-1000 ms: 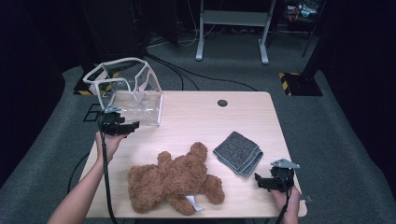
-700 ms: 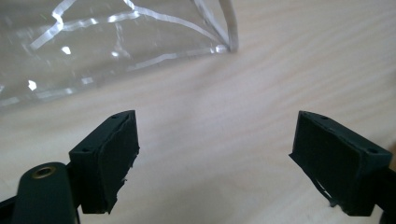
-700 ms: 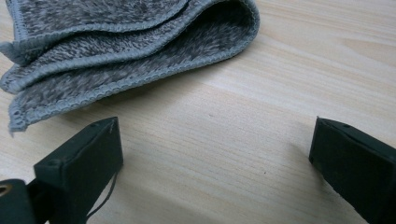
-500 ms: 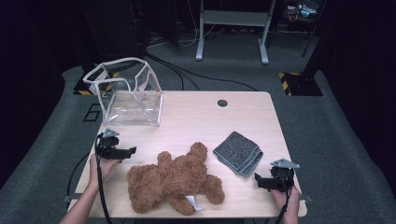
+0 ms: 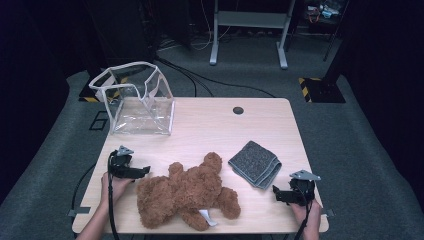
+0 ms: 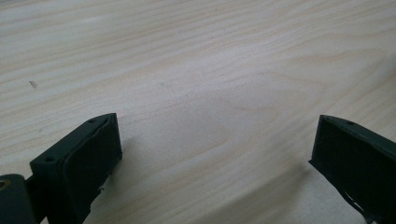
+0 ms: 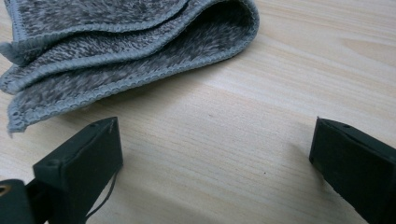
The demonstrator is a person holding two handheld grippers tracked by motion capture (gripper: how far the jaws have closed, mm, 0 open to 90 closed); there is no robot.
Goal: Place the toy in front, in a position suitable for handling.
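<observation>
Table [image 5: 210, 125]: teddy bear [image 5: 187, 195] lies on it just right of the left gripper [image 5: 142, 171]. Folded cloth [image 5: 255, 163] lies just ahead and left of the right gripper [image 5: 276, 194], between it and the bear. Open clear bag [image 5: 137, 102] stands well beyond the left gripper.

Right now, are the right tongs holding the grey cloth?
No, the right tongs stand open over bare table, with the cloth lying apart ahead of them.

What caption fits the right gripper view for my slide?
Open right gripper poised over bare wooden table, facing a folded grey cloth.
</observation>
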